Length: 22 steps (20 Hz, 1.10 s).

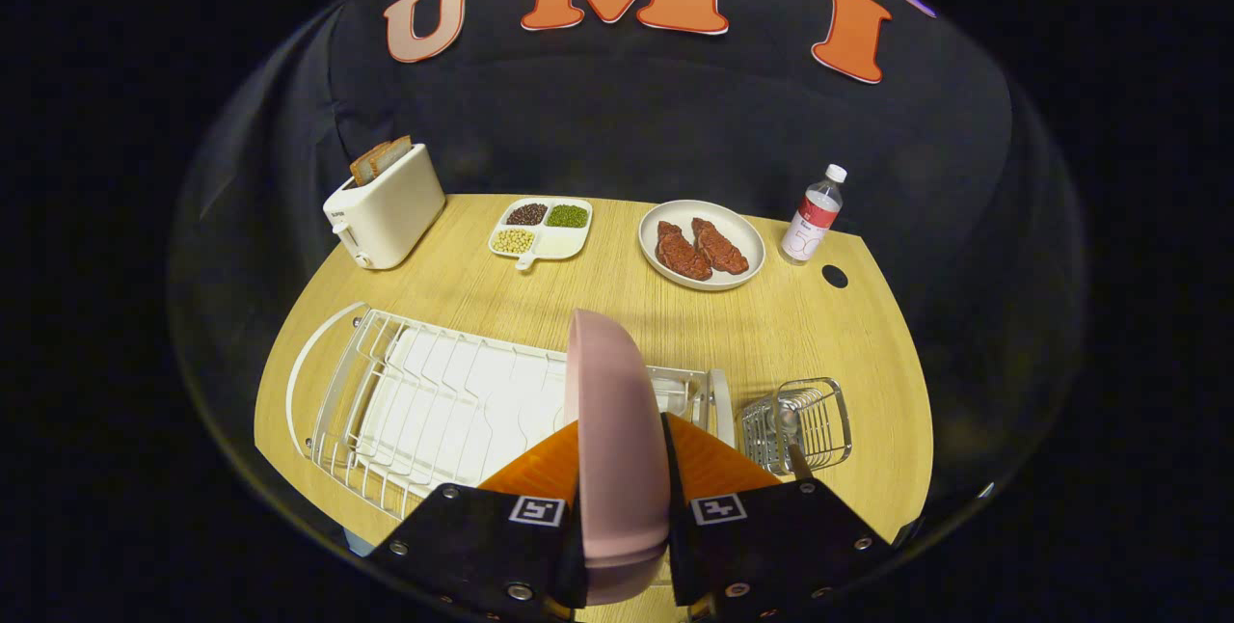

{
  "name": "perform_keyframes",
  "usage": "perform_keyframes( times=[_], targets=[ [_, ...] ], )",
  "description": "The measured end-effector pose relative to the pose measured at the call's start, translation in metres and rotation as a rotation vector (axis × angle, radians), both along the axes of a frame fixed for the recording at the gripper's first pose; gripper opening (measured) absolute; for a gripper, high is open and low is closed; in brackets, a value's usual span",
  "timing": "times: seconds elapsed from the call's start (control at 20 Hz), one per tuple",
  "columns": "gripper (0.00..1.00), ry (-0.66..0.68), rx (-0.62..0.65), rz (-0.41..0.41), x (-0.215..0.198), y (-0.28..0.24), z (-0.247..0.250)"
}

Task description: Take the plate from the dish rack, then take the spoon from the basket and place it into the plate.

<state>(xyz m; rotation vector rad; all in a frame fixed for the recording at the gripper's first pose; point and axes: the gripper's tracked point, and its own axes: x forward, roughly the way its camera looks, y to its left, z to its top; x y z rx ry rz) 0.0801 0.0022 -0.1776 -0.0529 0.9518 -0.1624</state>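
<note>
A pink plate [613,430] stands on edge between my two fingers, and my gripper [622,498] is shut on it. The plate is held above the white wire dish rack [434,401], which lies on the wooden table just ahead and to the left of the fingers. To the right of the rack stands a small wire basket [800,425] with a spoon [791,435] in it, bowl end up. The plate hides part of the rack's right end.
Beyond the rack stand a white toaster [386,208] with bread slices, a divided dish of beans [542,228], a plate with two steaks [702,245] and a water bottle [813,216]. A round hole [835,276] sits in the table [598,295] near the bottle.
</note>
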Motion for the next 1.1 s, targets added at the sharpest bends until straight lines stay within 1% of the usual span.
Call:
perform_keyframes(
  times=[0.1,0.2,0.25,0.35,0.4,0.55,0.7,0.8,0.95,1.1],
  targets=[
    [0.33,-0.039,-0.019,-0.020,0.006,-0.009,0.009],
    [0.29,-0.040,0.044,-0.025,0.000,-0.002,0.016],
    [0.28,-0.045,0.057,-0.014,-0.002,0.001,0.018],
    [0.28,-0.072,0.041,0.017,-0.011,-0.003,0.029],
    [0.28,-0.086,0.051,0.039,-0.019,0.003,0.034],
    [0.28,-0.106,0.134,0.090,-0.054,0.022,0.042],
    [0.28,-0.095,0.196,0.130,-0.093,0.033,0.036],
    [0.28,-0.083,0.239,0.139,-0.119,0.038,0.028],
    [0.28,-0.079,0.283,0.120,-0.149,0.035,0.013],
    [0.28,-0.073,0.375,0.122,-0.174,0.038,0.000]
  ],
)
